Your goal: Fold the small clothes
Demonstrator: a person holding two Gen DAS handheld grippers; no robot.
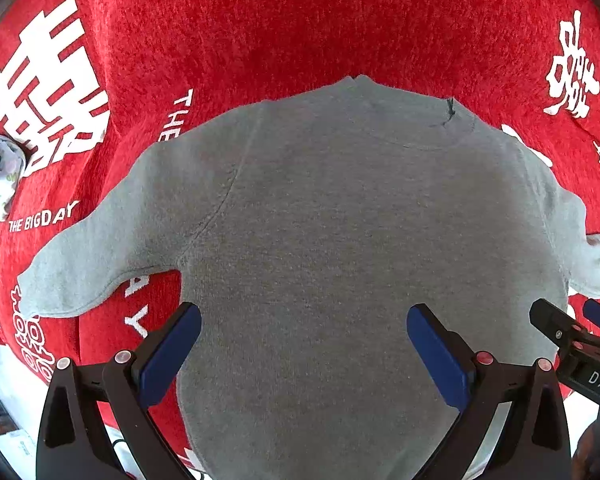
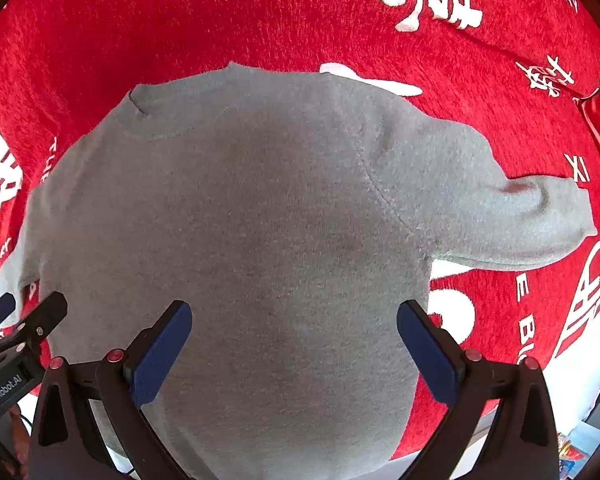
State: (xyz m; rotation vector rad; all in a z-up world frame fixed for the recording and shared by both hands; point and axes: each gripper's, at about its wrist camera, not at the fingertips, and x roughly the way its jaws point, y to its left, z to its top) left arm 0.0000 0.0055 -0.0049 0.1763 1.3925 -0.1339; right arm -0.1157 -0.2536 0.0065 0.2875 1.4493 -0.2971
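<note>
Small grey fleece sweatshirt [image 1: 340,220] flat on red printed cloth [image 1: 300,20], sleeves spread, my left gripper [image 1: 304,344] and right gripper [image 2: 294,340] above its hem, jaws wide, empty.

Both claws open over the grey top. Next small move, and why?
Probably lower the left claw onto the left sleeve of the grey fleece top and pinch it: the top lies flat on the red printed cloth, sleeves spread, nothing folded.

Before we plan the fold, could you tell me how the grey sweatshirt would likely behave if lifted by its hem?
The grey sweatshirt would probably drape limply: it lies flat, its sleeve creased softly. Its fleecy knit likely grips the blue pads. It may drag on the fuzzy red cloth.
</note>
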